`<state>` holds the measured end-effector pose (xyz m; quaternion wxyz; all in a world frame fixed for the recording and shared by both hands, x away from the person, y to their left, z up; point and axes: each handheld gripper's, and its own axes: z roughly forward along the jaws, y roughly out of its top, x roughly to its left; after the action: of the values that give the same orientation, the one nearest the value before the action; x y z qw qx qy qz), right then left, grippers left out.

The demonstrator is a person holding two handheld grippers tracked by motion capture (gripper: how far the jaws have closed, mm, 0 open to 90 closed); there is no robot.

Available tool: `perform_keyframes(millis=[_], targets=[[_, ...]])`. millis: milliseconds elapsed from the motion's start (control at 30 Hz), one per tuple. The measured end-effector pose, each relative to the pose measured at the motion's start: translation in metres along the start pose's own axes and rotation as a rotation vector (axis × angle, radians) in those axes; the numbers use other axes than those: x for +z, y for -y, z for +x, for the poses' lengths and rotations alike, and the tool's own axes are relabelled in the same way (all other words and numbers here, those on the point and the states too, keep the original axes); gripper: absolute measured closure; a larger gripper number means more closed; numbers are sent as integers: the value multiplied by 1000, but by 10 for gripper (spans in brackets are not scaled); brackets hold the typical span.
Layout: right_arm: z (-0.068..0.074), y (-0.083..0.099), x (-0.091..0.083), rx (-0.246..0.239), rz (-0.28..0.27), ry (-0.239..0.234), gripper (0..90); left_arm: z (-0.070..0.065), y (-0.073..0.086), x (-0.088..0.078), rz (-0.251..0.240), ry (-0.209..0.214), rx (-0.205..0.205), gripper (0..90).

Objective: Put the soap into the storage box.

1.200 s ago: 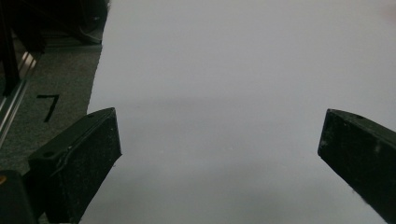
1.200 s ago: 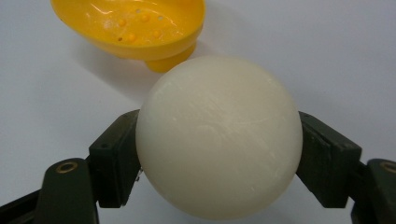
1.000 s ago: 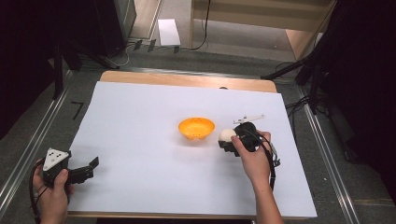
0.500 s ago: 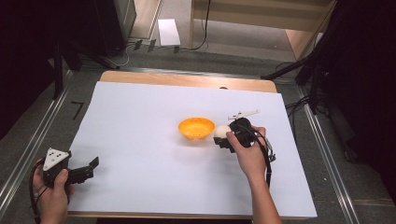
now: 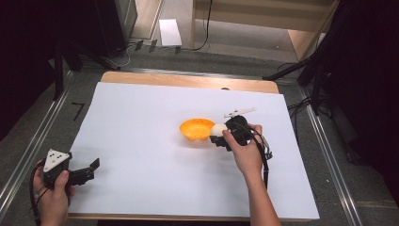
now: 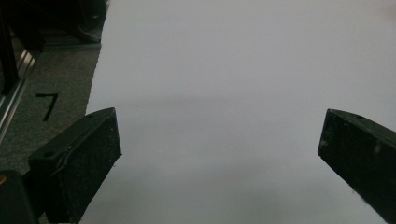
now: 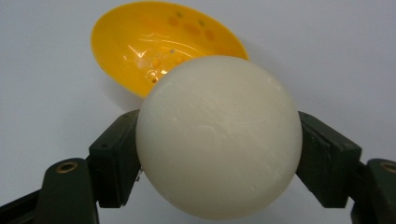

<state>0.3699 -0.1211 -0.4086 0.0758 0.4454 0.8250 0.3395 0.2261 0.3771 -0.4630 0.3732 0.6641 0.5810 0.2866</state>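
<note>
1. On the white sheet (image 5: 141, 122) covering the wooden bench (image 5: 188, 81), a person's right hand (image 5: 245, 153) holds the right gripper (image 5: 218, 135) just right of centre, its two black fingers (image 7: 116, 154) clamped on either side of a white ball (image 7: 218, 135).
2. The ball is round and matte, off-white, with a faintly scuffed, waxy-looking surface; in the high view it sits against the right rim of an orange bowl (image 5: 196, 129).
3. The bowl is shallow, glossy plastic, yellow-orange, with small darker dots inside and bright glints on its curved wall; in the right gripper view it lies just beyond the ball, tilted toward the camera (image 7: 154, 42).
4. At the near left corner of the sheet, the left hand (image 5: 52, 197) holds the left gripper (image 5: 91, 169), topped by a grey three-cornered plate (image 5: 55, 159). Its blunt, blocky black fingers (image 6: 79, 158) stand wide apart with nothing between them, hovering over bare white sheet.
5. Left of the sheet, grey carpet-like floor (image 6: 51, 79) carries a black tape mark (image 6: 47, 103); metal rails (image 5: 28, 141) flank the bench.
</note>
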Motion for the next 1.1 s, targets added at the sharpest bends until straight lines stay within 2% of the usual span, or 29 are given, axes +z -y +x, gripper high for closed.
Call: perform_keyframes(millis=[533, 1100], targets=[[14, -17, 11, -11, -11, -29, 245, 0, 0, 0, 6, 1, -1, 0], [24, -36, 29, 8, -10, -38, 245, 1, -1, 0, 11, 3, -5, 0]])
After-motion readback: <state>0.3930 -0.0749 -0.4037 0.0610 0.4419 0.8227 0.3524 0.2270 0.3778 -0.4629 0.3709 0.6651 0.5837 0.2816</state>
